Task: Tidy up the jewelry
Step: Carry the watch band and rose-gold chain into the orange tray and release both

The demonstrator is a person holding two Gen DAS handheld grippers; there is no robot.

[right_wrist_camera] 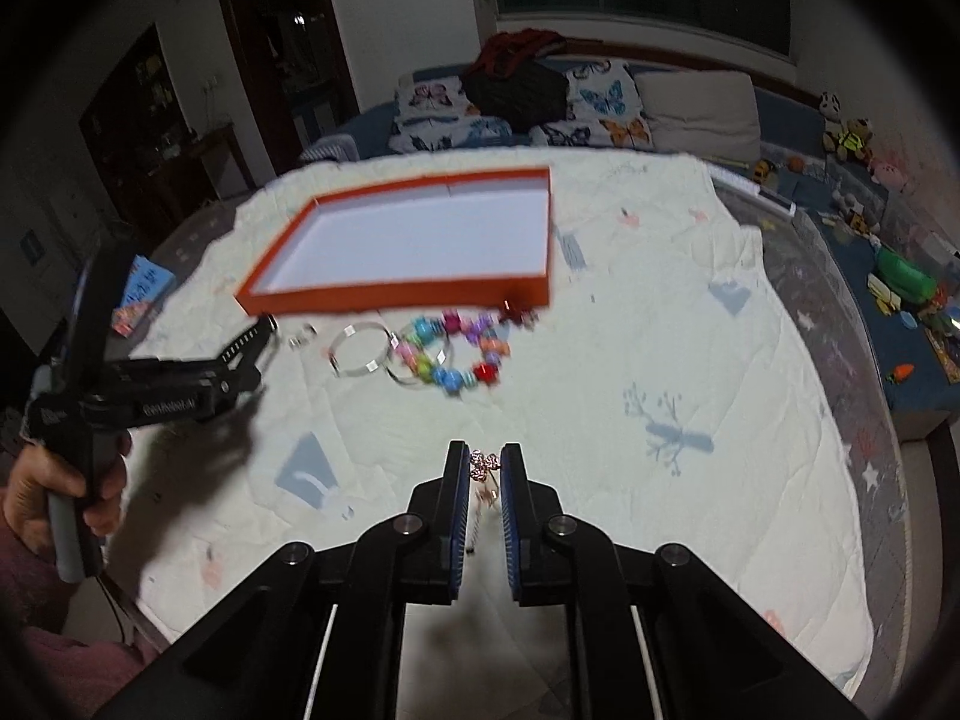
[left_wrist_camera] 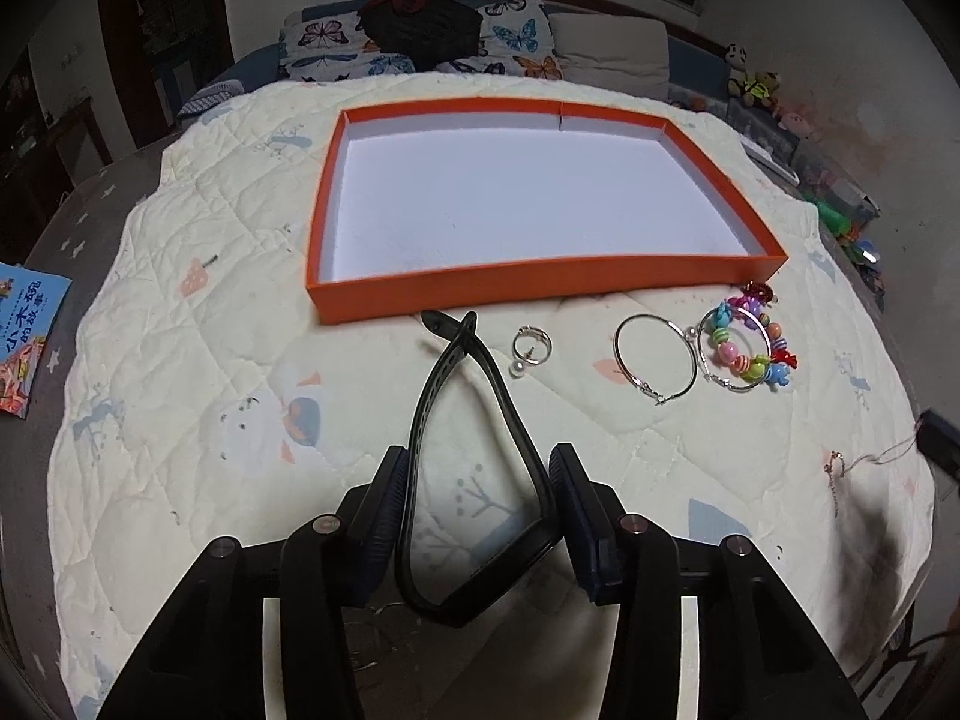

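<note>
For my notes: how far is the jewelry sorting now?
Nothing is done: the orange tray is empty. In hand: the left gripper holds a black watch, the right gripper a rose-gold chain. Left on the quilt: ring, pearl stud, silver hoops, bead bracelet.

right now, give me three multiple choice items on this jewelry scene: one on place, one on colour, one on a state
1. Where do the silver hoops lie?
A. inside the tray
B. on the quilt in front of the tray
C. on the pillows

2. What colour are the tray's outer walls?
A. orange
B. green
C. black

3. What is the right hand-held gripper doing?
A. standing wide open
B. gripping the black strap
C. shut on a small sparkly pendant piece

Answers:
1 B, the hoops rest on the quilt near the tray's front wall.
2 A, the walls are orange around a white floor.
3 C, the pads close on the pendant; the black strap sits in the left hand-held gripper.
</note>
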